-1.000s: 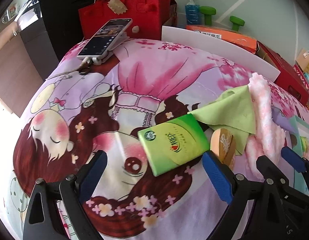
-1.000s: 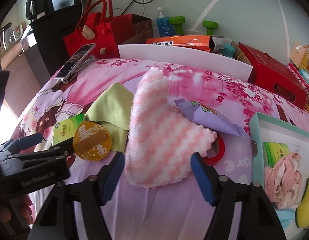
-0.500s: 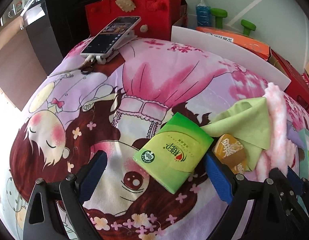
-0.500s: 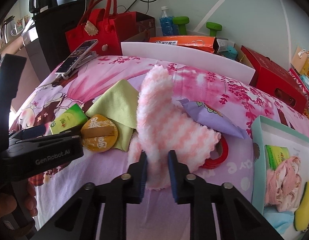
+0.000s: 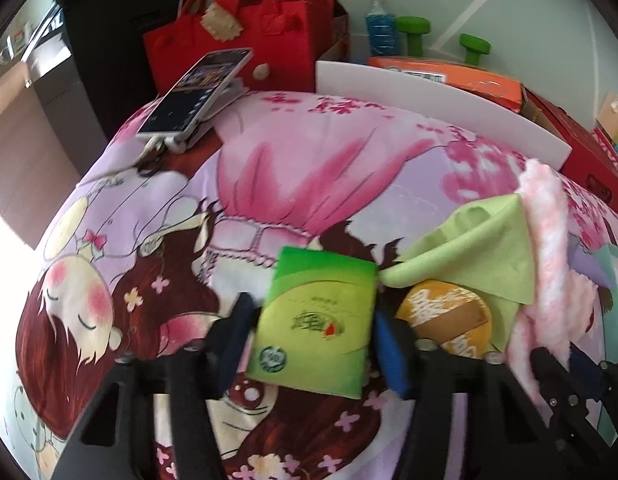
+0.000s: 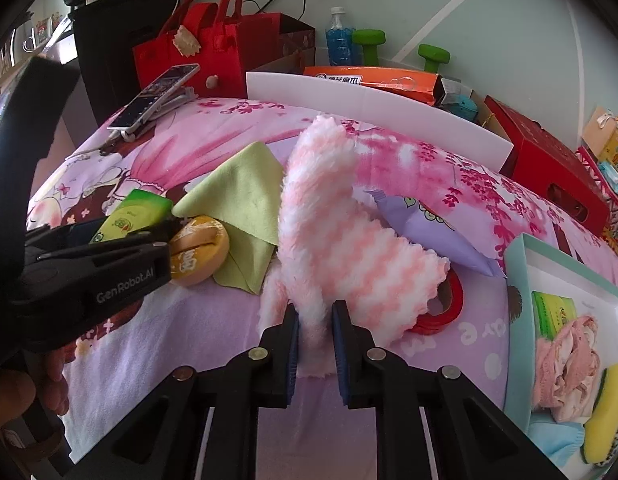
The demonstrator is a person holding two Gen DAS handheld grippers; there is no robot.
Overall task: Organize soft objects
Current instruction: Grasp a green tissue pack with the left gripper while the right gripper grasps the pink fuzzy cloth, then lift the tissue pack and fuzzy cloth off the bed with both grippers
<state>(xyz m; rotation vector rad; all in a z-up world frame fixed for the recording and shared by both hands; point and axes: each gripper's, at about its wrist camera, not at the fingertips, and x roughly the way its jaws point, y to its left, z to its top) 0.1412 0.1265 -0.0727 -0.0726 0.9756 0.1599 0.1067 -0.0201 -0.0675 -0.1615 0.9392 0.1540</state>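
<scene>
My right gripper point(image 6: 315, 330) is shut on the near edge of a fluffy pink-and-white cloth point(image 6: 329, 236) lying on the cartoon-print bedspread point(image 5: 293, 184). My left gripper point(image 5: 313, 332) is closed around a green tissue pack point(image 5: 317, 320), its pads against both sides. The pack also shows in the right wrist view point(image 6: 131, 216). A light green cloth point(image 6: 241, 204) and a round orange sponge point(image 6: 199, 254) lie between the two. The teal box point(image 6: 517, 280) at the right holds a green pack, a pink cloth and a yellow sponge.
A purple packet point(image 6: 425, 220) and a red tape ring point(image 6: 449, 304) lie by the pink cloth. A phone on a stand point(image 5: 197, 96), a red bag point(image 5: 245, 40), a white board point(image 5: 437, 104), orange and red boxes stand at the back.
My left gripper moved forward and closed around the green tissue pack. My right gripper closed on the pink cloth's edge and stays shut on it.
</scene>
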